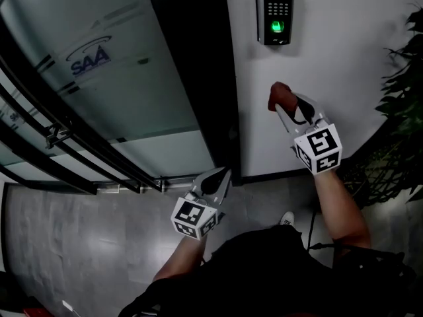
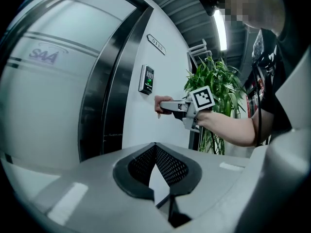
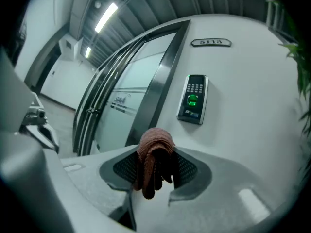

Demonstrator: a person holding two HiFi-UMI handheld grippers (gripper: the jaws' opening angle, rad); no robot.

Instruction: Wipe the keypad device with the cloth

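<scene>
Reddish-brown cloth [image 3: 153, 159] clamped in right gripper [image 3: 155, 152], apart from keypad device [image 3: 193, 99]; left gripper [image 2: 155, 150] closed, seemingly empty.

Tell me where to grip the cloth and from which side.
Probably take the cloth by its bunched middle, from the side away from the wall, as the right gripper has it: the rounded fold pokes past the jaw tips toward the keypad device.

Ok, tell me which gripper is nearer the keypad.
Right. The right gripper, shut on the cloth, is raised just below the keypad. The left gripper hangs much lower, near the foot of the door frame.
</scene>
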